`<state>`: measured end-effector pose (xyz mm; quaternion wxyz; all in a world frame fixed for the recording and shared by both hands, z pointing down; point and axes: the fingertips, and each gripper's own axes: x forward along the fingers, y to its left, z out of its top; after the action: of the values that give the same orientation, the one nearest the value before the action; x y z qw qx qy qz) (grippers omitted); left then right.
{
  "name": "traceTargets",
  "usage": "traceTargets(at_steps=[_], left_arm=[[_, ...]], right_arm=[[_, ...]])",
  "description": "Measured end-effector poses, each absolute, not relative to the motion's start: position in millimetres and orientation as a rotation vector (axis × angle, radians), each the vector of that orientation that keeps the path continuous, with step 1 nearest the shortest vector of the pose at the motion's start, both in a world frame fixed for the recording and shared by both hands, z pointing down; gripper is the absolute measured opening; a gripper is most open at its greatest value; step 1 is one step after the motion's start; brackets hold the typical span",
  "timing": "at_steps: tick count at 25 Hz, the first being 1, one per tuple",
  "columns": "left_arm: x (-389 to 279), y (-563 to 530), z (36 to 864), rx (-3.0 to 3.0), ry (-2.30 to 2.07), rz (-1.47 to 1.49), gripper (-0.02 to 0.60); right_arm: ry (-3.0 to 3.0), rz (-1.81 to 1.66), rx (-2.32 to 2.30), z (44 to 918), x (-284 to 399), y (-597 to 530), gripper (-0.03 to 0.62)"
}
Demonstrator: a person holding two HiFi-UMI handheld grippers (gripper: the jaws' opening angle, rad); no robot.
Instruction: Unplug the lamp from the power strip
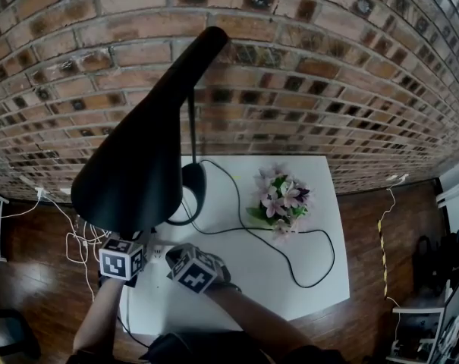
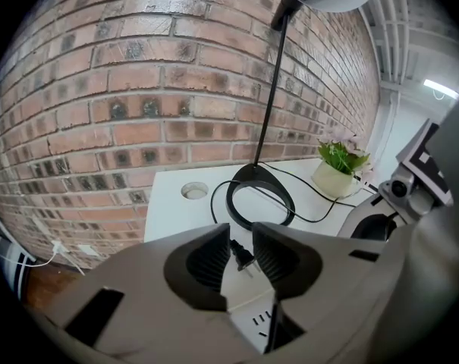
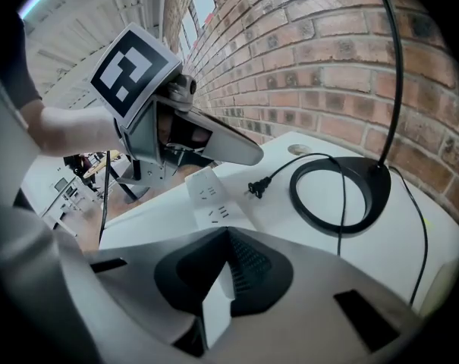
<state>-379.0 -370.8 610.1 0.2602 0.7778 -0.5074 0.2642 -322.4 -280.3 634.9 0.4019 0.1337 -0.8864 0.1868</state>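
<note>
Two jaws do separate jobs at the near left corner of the white surface (image 1: 290, 287), which stands against a brick wall (image 1: 290, 67). Through the left gripper view we see the left gripper (image 2: 240, 245) with its jaws spread. The lamp's black plug (image 2: 240, 255) shows in the gap between them, but neither pad presses on it. The plug lies flat on the surface with its prongs bare, out of the socket and just beside the far end of the white power strip (image 3: 209, 198).

From the right gripper view we see the right gripper (image 3: 227, 237) with its jaws pinching the near end of that strip.

We follow the black cord (image 1: 290, 260) from the plug across the surface in a wide loop, back toward the lamp's ring-shaped base (image 3: 369, 184). The base rests near the wall. The lamp (image 1: 146, 150) itself rises on a thin stem, and its dark cone shade looms over both grippers in the head view. To the right of the base stands a pot of pink flowers (image 1: 281, 199), well apart from the strip.
</note>
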Motion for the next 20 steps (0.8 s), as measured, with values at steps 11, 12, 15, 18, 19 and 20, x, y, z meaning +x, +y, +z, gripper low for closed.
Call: traceTargets(at_steps=[11,12,15,18,19,20], left_arm=[[-387,-368,606,2.102,-1.411,0.714,0.11],[-389,-367,607,2.096,-1.415,0.712,0.11],[-391,-366,605,2.093,-1.424,0.708,0.11],[-391,-363,599,2.104,-1.426,0.702,0.11],[-390,-361,600,2.106,-1.417,0.695,0.11],[-390,-358,600,2.107,-1.4,0.691,0.09]], right_arm=[[-2.238,0.456,0.352,635,-323,-282,-0.006],[-2.238,0.455,0.353,635,-323,-282,-0.006],[-2.233,0.449,0.356,636,-322,-282,-0.006],[-2.233,0.439,0.35,636,-322,-282,-0.006],[-2.231,0.438,0.347,637,-322,-281,-0.006],[-2.226,0.435,0.344,637,-322,-281,-0.006]])
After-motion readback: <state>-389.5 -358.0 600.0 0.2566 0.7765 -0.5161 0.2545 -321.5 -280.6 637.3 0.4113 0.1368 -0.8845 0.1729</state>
